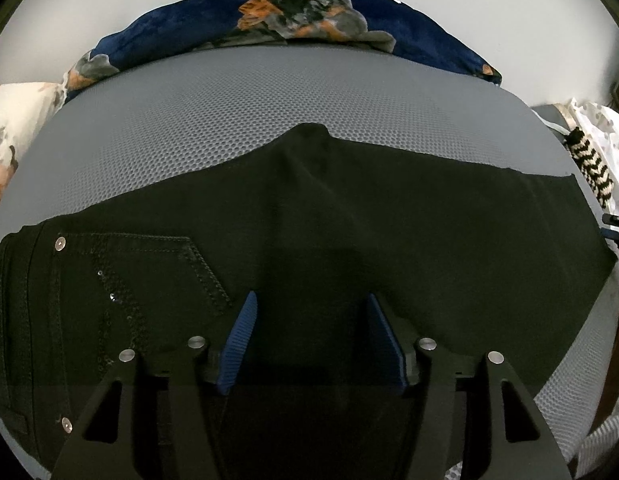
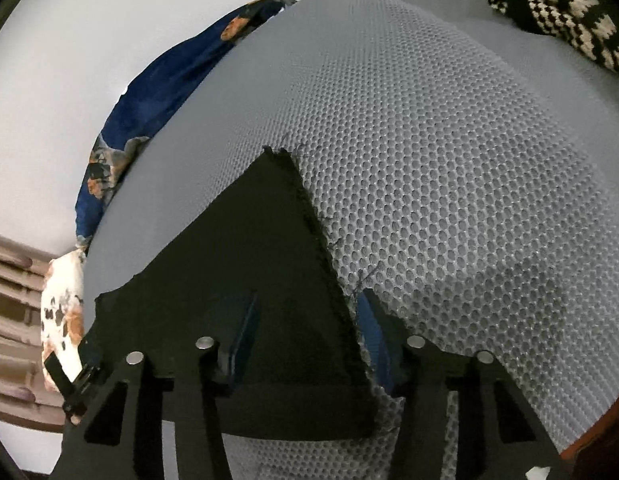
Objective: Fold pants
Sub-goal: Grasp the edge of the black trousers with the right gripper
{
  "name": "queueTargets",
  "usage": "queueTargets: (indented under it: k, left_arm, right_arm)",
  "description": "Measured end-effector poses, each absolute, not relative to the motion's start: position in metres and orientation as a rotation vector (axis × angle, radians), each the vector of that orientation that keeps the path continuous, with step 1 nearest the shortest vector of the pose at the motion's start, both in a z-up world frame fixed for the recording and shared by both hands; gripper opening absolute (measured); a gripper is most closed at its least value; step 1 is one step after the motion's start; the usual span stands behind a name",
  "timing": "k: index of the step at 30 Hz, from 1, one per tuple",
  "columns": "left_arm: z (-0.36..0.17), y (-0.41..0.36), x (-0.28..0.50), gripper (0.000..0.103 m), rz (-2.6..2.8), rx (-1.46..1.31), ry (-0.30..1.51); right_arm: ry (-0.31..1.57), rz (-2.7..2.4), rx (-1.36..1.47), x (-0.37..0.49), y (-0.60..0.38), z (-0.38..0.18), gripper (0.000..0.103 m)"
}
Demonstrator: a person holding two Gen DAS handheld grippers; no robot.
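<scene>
Black pants [image 1: 349, 232] lie flat across a grey mesh bed surface [image 1: 269, 112], waistband and a sequinned back pocket [image 1: 149, 280] at the left, legs running right. My left gripper [image 1: 311, 308] is open just over the seat of the pants, blue pads apart, holding nothing. In the right wrist view the frayed leg hem [image 2: 269, 260] lies on the mesh [image 2: 449, 200]. My right gripper [image 2: 309, 312] is open, straddling the hem's edge, one finger over cloth, one over mesh.
A dark blue floral blanket [image 1: 301, 20] is bunched along the far edge against the white wall. A black-and-cream knit item [image 1: 593, 164] and white cloth lie at the right end. A pale floral pillow [image 1: 13, 128] sits at the left.
</scene>
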State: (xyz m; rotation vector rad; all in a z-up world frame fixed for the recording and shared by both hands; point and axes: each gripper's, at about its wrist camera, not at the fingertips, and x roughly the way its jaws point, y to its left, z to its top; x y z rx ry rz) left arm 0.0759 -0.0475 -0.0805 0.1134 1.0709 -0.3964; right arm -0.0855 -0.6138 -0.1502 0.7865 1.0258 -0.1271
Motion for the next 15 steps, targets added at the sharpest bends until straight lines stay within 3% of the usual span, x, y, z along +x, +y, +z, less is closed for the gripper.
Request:
queueTargets:
  k: [4, 9, 15]
  left_arm:
    - [-0.081, -0.049, 0.076, 0.063, -0.399, 0.121, 1.070]
    - [-0.082, -0.055, 0.075, 0.065, -0.389, 0.148, 1.063]
    - [-0.083, -0.057, 0.074, 0.066, -0.382, 0.158, 1.057]
  right_arm:
    - [1.002, -0.069, 0.803, -0.082, -0.617, -0.154, 0.040]
    - [0.976, -0.047, 0.798, -0.069, -0.615, -0.159, 0.020]
    - [0.961, -0.039, 0.806, -0.056, -0.608, -0.158, 0.019]
